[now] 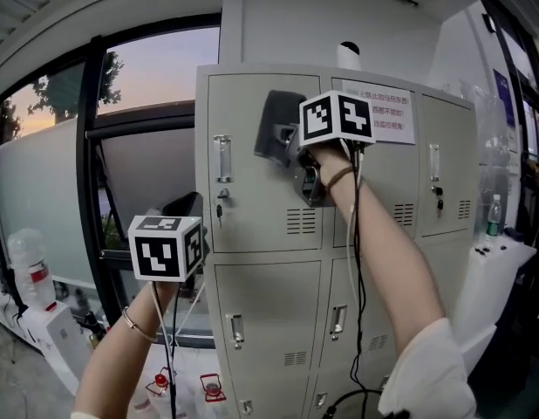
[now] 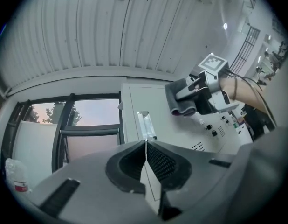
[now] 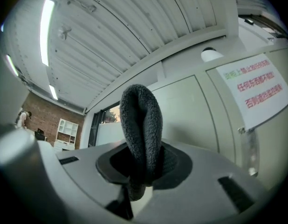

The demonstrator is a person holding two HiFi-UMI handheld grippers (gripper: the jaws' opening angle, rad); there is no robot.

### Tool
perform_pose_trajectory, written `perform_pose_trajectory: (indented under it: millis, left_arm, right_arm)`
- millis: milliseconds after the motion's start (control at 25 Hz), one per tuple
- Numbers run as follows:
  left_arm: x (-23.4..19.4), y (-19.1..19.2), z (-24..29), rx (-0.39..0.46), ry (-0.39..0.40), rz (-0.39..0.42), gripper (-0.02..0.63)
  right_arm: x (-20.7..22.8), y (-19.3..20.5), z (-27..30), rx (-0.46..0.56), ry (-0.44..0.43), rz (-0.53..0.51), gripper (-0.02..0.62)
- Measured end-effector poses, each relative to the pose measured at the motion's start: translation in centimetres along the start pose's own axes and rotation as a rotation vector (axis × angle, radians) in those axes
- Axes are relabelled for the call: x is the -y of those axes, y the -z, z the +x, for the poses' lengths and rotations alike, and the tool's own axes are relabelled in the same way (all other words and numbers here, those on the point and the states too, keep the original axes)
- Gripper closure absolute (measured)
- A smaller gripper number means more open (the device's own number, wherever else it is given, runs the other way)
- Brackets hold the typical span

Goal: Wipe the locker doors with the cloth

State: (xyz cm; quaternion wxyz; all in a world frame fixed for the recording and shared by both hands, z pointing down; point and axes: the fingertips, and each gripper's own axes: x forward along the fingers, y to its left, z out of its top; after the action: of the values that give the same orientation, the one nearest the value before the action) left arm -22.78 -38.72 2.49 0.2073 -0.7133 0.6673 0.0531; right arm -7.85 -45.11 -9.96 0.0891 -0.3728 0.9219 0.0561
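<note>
The right gripper [image 3: 143, 169] squeezes a dark grey cloth [image 3: 141, 120] tight between its jaws. Its own view shows the cloth folded into a fat loop that sticks up past them. Only the head view shows where the cloth is: it is pressed on the top left door [image 1: 252, 190] of the grey lockers [image 1: 269, 304], high up and close to the door's right edge. The left gripper [image 2: 146, 158] has its jaws shut together with nothing in them. The head view shows it held low, off to the left and not touching the lockers. Its own view looks up at a shiny door handle [image 2: 145, 124]. A paper sign [image 1: 380, 116] is stuck on the next door. It has red and green writing — maybe Chinese — but too small to read.
</note>
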Motion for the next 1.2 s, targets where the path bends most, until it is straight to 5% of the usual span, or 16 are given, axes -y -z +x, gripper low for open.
perform_pose_trajectory:
  millis: [600,1200]
  left_arm:
    - [-4.1,6.8,-1.7,-0.049,0.007,-0.101,0.595]
    - [-5.7,8.6,-2.0,-0.037,-0.003,-0.143,0.595]
  right_arm:
    - [-8.0,7.5,8.1,-0.121,-0.023,-0.080,0.523]
    - [-8.1,8.4,9.7,-0.177,0.060,-0.191,0.523]
